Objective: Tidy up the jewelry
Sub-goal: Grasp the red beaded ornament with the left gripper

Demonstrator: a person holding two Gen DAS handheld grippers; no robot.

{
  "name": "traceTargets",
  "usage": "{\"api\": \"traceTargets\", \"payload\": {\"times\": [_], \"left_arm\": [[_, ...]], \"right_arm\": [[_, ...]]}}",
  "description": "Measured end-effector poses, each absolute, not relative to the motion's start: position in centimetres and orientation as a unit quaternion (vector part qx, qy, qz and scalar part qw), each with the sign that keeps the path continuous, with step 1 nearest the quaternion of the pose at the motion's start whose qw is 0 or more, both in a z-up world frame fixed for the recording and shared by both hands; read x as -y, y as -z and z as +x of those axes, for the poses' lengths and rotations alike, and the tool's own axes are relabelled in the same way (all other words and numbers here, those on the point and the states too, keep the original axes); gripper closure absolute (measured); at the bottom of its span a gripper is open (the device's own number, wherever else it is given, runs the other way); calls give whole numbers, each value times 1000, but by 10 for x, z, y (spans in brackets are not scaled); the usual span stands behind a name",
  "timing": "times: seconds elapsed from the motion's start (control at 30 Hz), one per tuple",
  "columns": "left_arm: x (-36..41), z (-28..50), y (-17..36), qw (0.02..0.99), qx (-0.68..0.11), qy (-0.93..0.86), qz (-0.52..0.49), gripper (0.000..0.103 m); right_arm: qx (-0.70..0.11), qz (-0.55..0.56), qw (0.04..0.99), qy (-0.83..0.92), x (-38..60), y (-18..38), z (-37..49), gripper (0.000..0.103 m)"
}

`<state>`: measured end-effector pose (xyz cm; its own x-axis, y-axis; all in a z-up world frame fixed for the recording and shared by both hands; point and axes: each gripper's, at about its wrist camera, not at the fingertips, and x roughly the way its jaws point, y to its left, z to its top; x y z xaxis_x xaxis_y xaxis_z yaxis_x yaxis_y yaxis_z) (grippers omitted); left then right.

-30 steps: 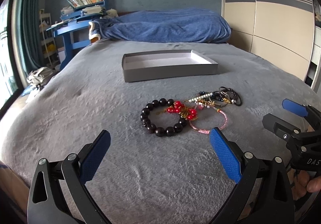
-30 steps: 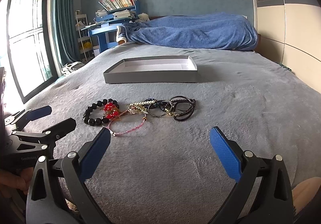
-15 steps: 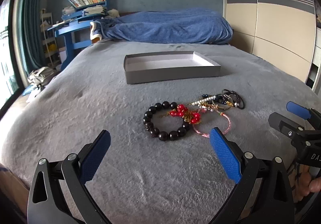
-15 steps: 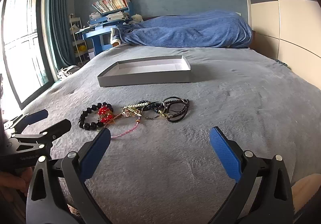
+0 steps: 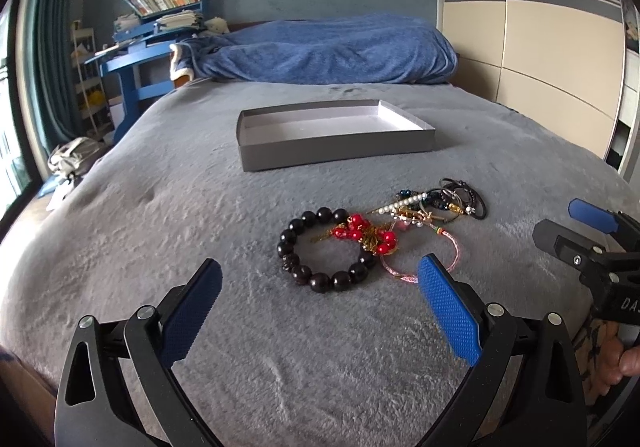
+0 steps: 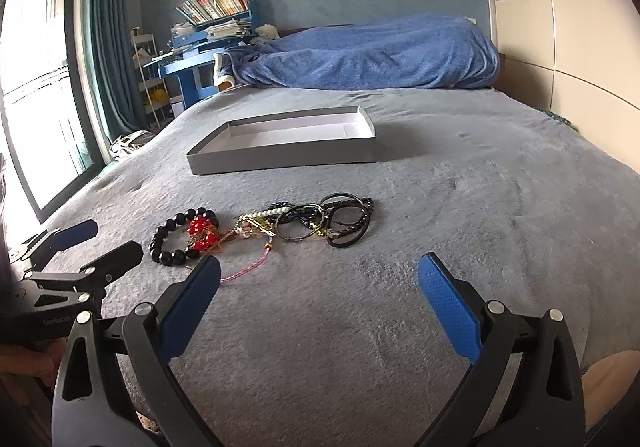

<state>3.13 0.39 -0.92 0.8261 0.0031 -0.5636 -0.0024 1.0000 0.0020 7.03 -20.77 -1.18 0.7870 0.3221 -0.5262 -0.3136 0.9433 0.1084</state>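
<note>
Grey bed (image 5: pixel 160 207); right gripper (image 5: pixel 576 231) lettered "DA".

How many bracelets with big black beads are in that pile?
1. The black bead bracelet lies flat on the bed at the pile's left end, under the red bead strand. The tangled heap to its right may hide others.

Left wrist view sits low over the grey bed (image 5: pixel 160 207), facing the headboard end, close behind the black bead bracelet (image 5: pixel 324 251). Right wrist view – same low forward aim, from further right, jewelry pile (image 6: pixel 304 223) left of centre. Both share the pile, grey tray (image 6: pixel 280 155), blue blanket (image 5: pixel 332 47) – each catches the other gripper at its edge
</note>
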Motion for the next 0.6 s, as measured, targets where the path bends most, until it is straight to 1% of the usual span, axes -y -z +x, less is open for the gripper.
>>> {"api": "traceTargets", "payload": {"times": [0.27,0.3,0.37,0.43,0.53,0.6], "left_arm": [[4,45,9,952,-306,25,5,8],[5,47,9,951,-309,28,5,9],[7,56,10,947,-319,38,0,17],[8,63,13,943,-329,46,-4,22],[12,75,16,938,-341,56,-6,26],[15,82,18,936,-347,62,-6,26]], "right_arm": [[-287,-6,942,-173,206,8,78,5],[-288,-6,942,-173,206,8,80,5],[-291,-4,941,-173,208,7,83,5],[-295,1,940,-173,212,6,86,5],[-297,4,939,-174,215,6,89,7],[-300,4,938,-174,216,7,91,13]]}}
